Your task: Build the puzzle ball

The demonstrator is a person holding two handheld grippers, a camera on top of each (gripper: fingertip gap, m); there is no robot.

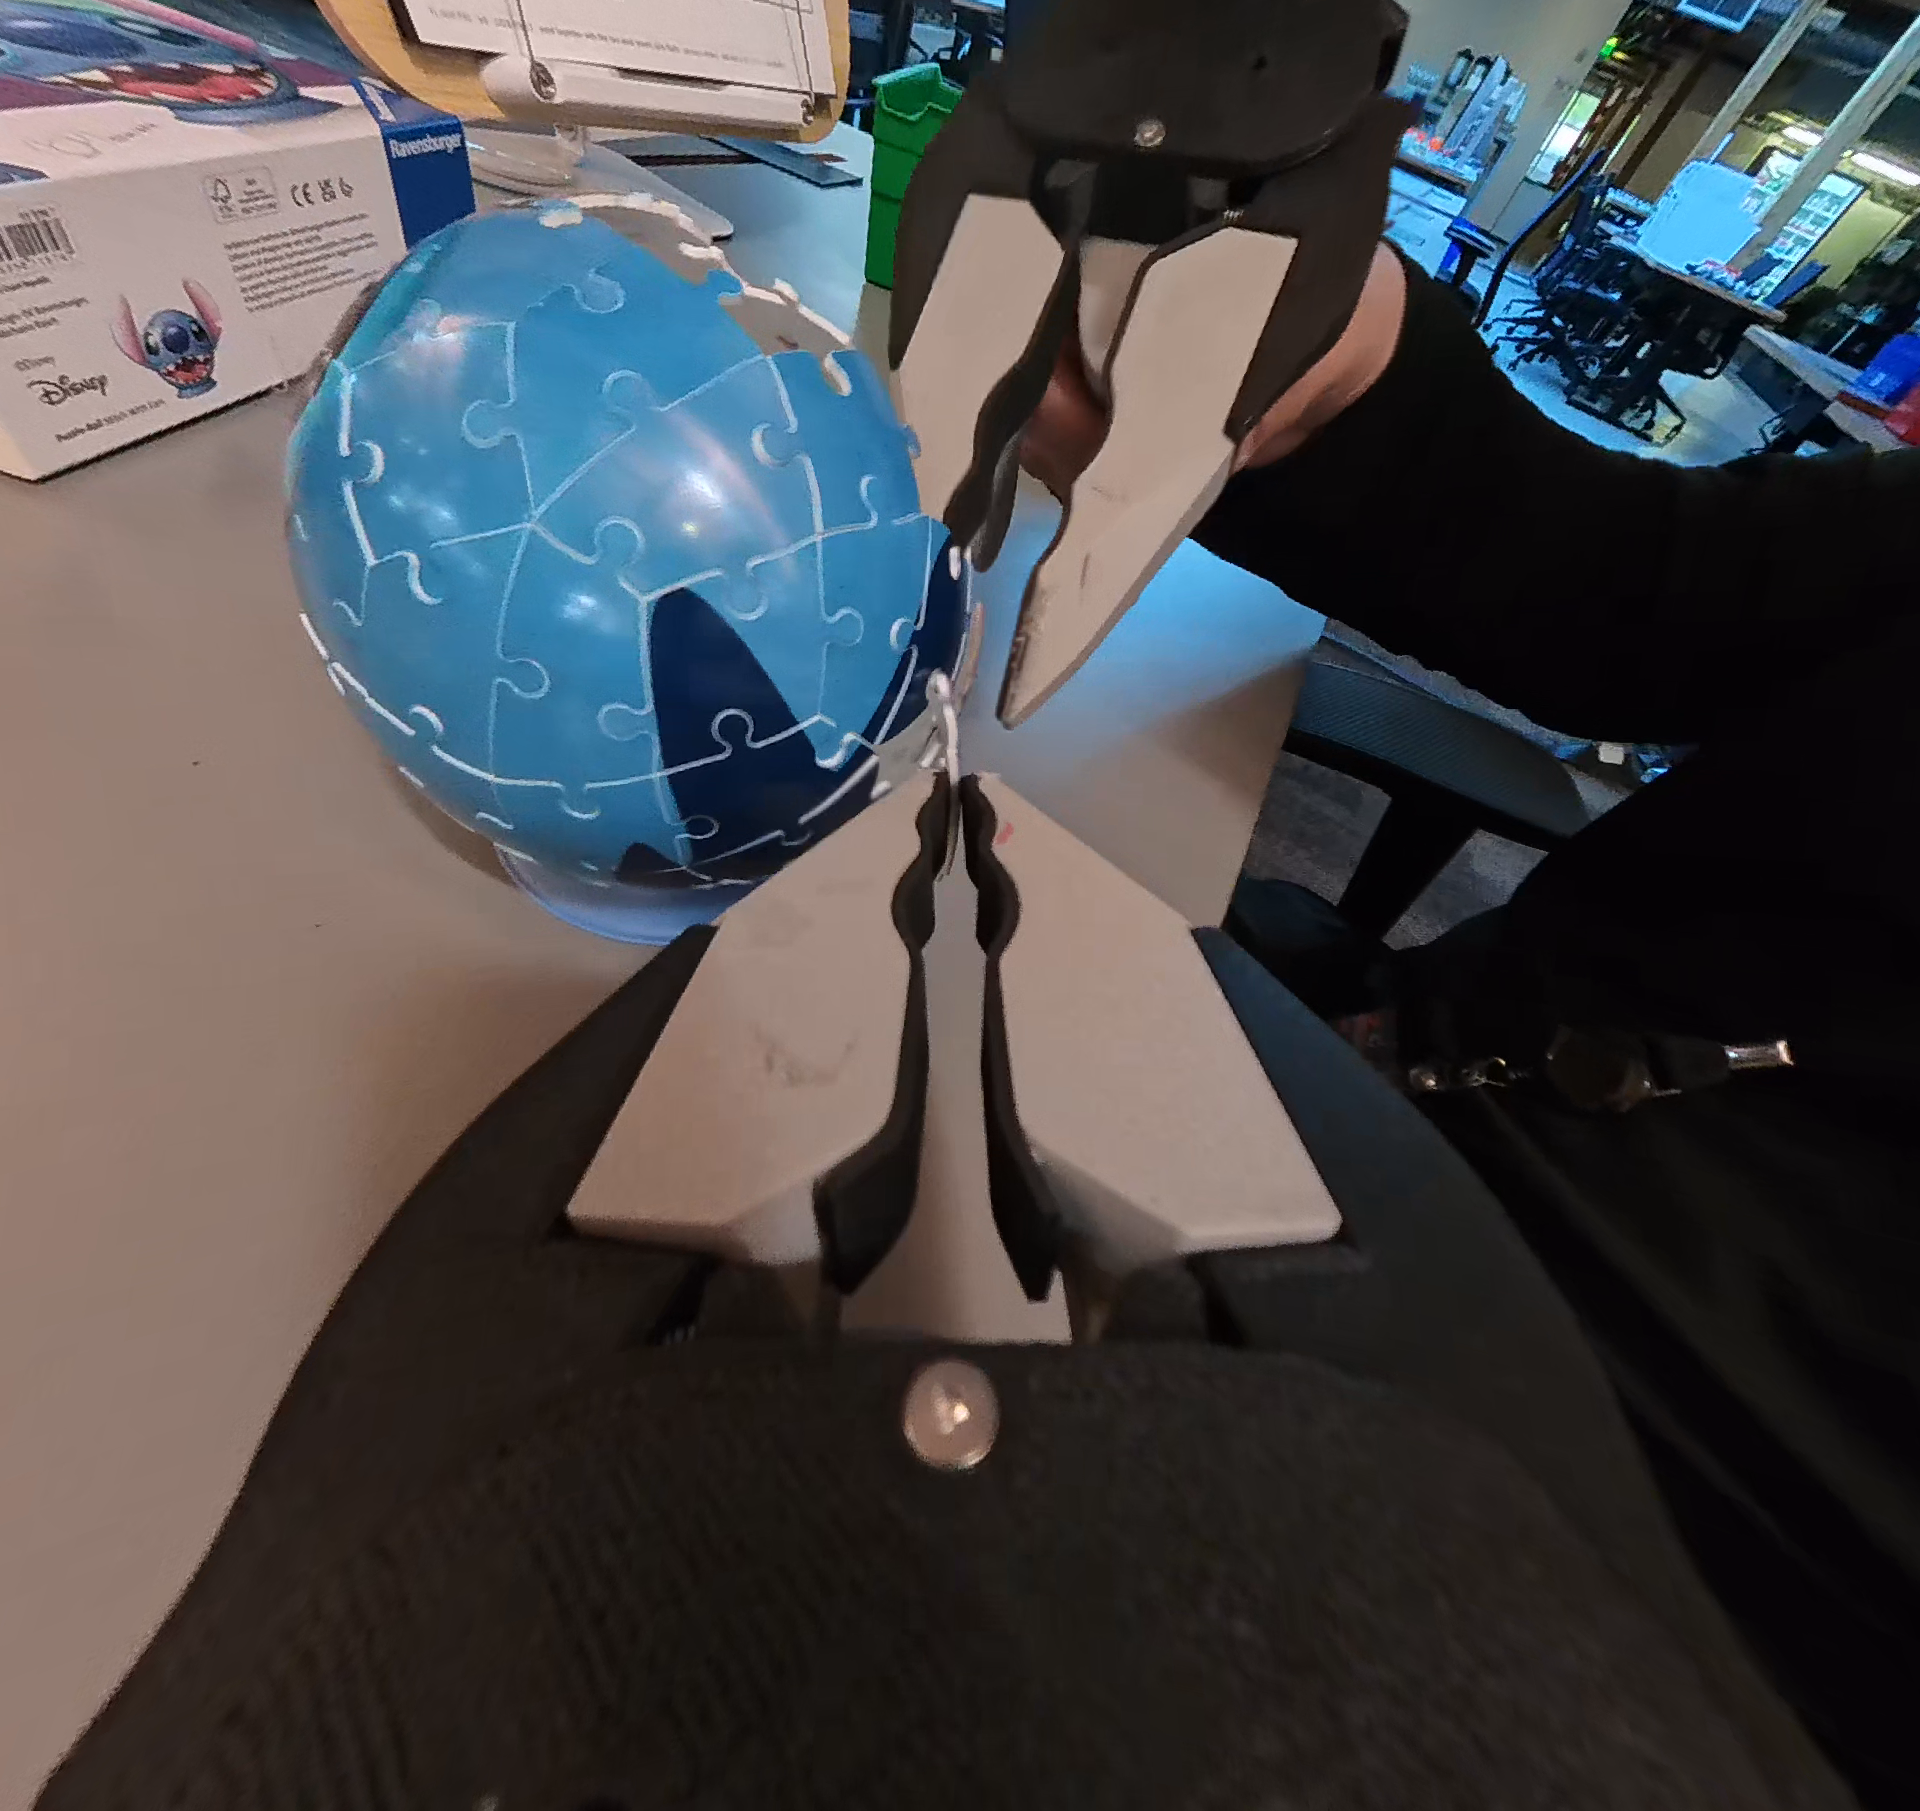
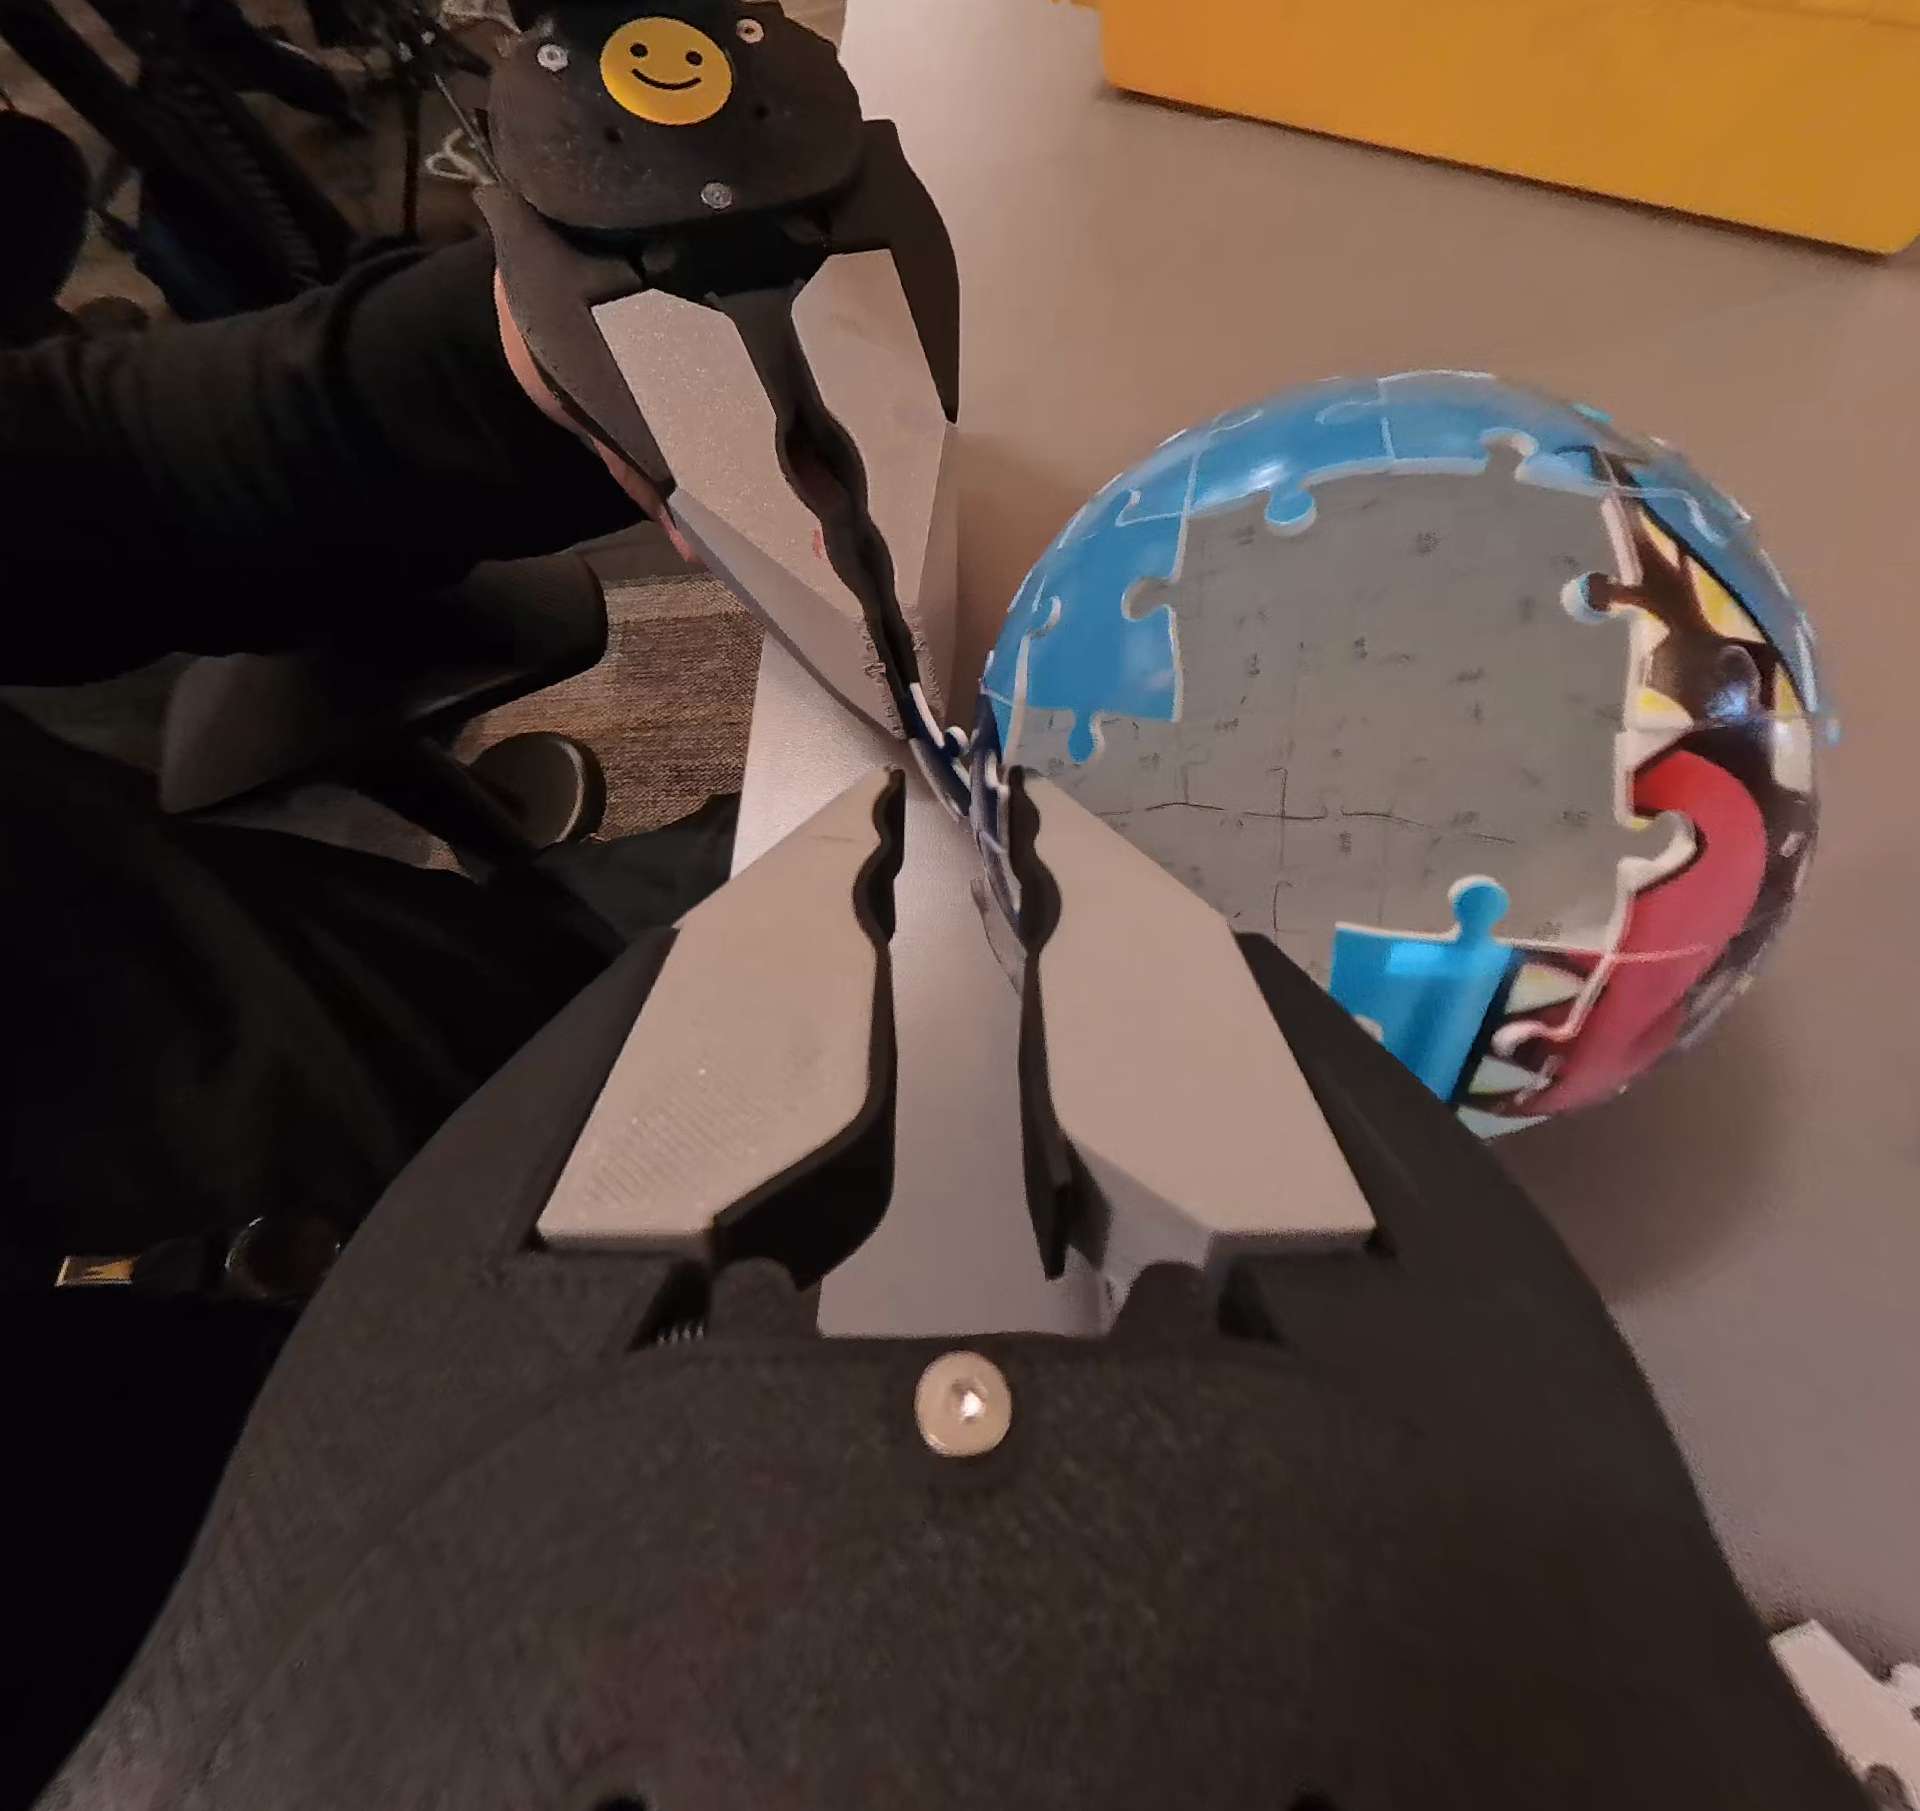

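Left gripper [image 1: 948,795] fingers pinched together; right gripper [image 2: 951,790] fingers slightly parted.

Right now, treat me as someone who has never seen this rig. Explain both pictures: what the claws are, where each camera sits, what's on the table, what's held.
There is no robot here. A person holds two hand-held pincers, each with a camera looking along its fingers. One picture comes from the left gripper, the other from the right gripper, and each also shows the other gripper opposite. On the grey table rests a half-built blue puzzle ball, with its box and a yellow bin nearby. The left gripper pinches a small puzzle piece at the ball's open edge. The right gripper is open.
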